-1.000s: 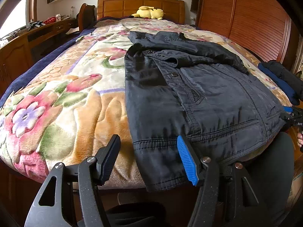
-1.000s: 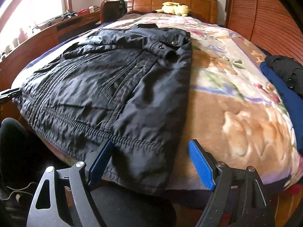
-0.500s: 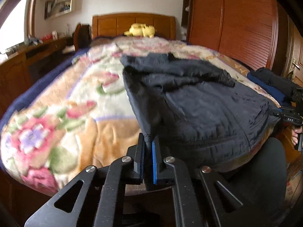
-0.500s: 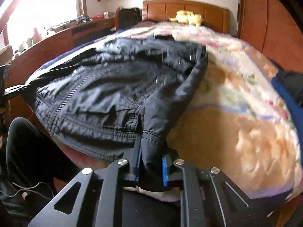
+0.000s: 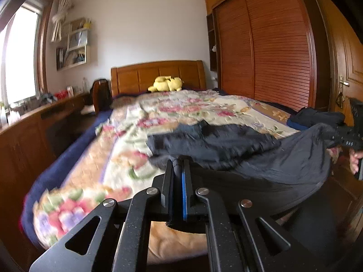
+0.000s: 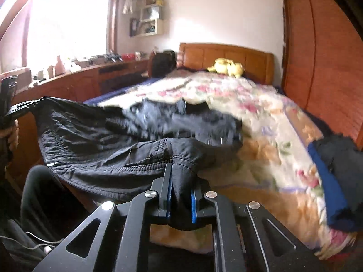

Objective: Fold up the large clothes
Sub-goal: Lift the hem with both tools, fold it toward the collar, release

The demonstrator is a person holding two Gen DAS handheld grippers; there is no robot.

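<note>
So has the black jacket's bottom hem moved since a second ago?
Yes. The black jacket hem, earlier flat on the floral blanket, is now lifted off it, clamped in both grippers.

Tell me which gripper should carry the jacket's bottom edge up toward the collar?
Neither alone, probably. The left gripper and the right gripper each have their jaws shut on one bottom corner of the black jacket, lifted off the flowered blanket, so both should carry it together.
</note>
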